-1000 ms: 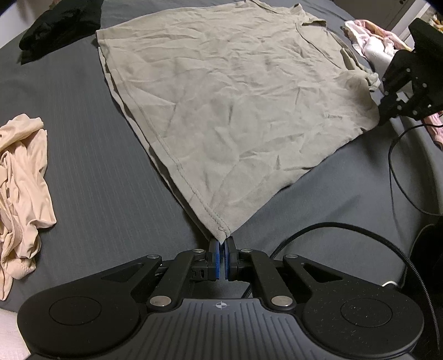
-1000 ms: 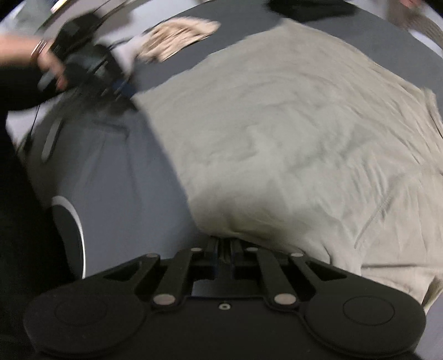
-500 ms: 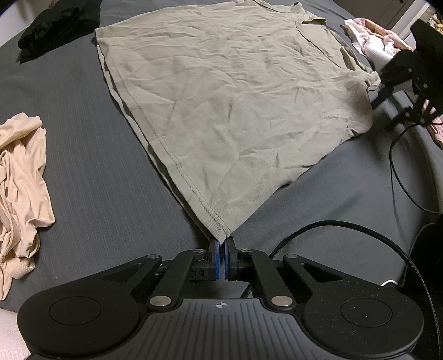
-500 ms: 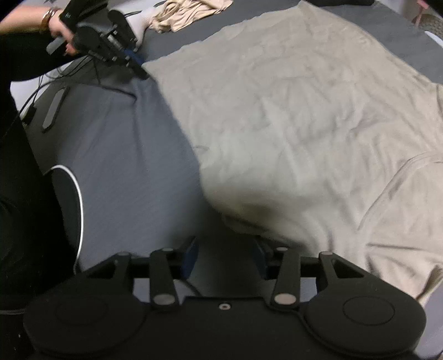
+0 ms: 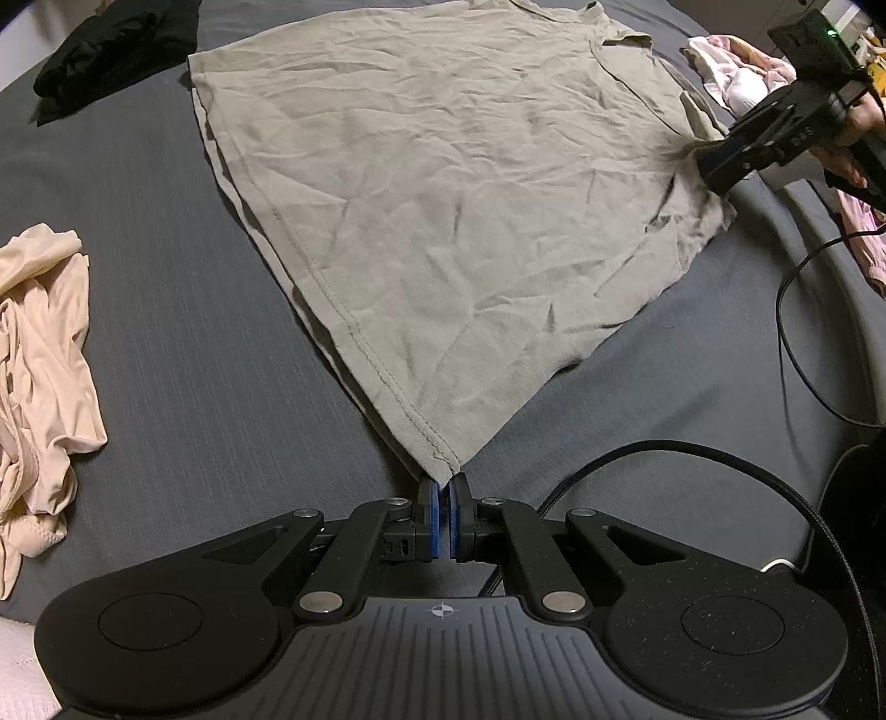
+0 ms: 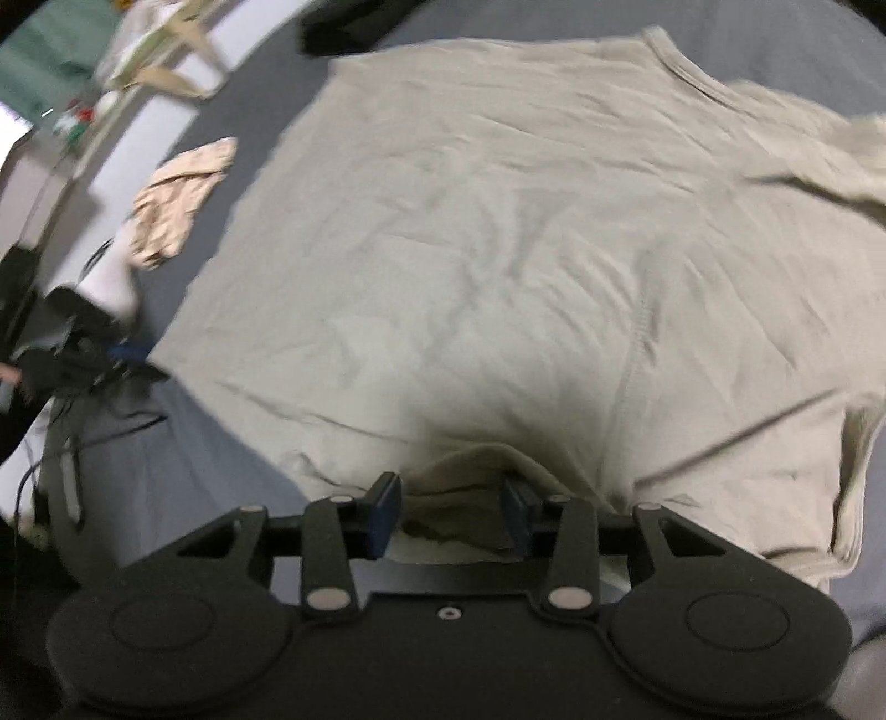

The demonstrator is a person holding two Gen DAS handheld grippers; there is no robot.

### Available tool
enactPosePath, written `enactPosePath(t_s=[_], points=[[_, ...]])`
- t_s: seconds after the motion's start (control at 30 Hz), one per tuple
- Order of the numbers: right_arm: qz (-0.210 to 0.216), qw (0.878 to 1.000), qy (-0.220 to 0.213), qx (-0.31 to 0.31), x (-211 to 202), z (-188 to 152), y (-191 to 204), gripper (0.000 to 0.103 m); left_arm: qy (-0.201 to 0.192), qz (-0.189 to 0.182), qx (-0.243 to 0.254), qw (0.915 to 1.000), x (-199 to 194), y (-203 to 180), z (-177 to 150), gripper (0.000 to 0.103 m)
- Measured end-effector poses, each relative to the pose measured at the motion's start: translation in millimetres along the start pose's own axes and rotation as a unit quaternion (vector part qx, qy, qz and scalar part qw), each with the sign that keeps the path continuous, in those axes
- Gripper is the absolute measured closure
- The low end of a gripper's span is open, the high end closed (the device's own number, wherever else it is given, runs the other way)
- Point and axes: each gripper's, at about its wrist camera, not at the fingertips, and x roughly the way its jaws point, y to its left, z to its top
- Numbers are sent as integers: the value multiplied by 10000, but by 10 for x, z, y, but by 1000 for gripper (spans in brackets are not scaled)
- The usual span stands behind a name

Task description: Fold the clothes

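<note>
Olive-grey T-shirt spread nearly flat and wrinkled on the dark grey bed, neck toward the far edge, hem corner pointing at the left wrist camera. Left gripper pressed together on that hem corner, blue pads meeting with cloth between them; presumably pinned there to anchor the bottom edge while the opposite side is worked. Held low, just above the bed, pointing forward along the hem seam.

Right gripper spread wide, a bulge of fabric near the sleeve seam lying between the parted pads, not clamped; right wrist view blurred, so contact with the cloth hard to settle. Seen from the left wrist camera as a black tool reaching in from the right side, tilted down toward the shirt's edge, a hand partly visible behind it. Placement consistent with taking hold near the sleeve for a lengthwise fold, though equally with having just let go.

Around the shirt, apart from it: crumpled beige garment at left, black garment at far left, pink garment at far right, black cable looping across the bed.
</note>
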Motion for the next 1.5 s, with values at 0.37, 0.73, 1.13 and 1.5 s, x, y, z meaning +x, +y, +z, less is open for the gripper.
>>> enactPosePath(t_s=[0.37,0.73,1.13,1.5], points=[[-332,9994,28,-74,-40,120,57,64,-12,-5,1,10000,-10,1,1,100],[-1283,9010,496,-4114,196,-401,806,87,3,-13,-13,10000,-1,1,11,100],[-619,9374,781,-3337,191,-283,673,87,20,-23,-3,10000,1,-4,6,100],[435,9919,822,-863,209,0,143,83,43,-30,-5,10000,17,-20,-5,100]])
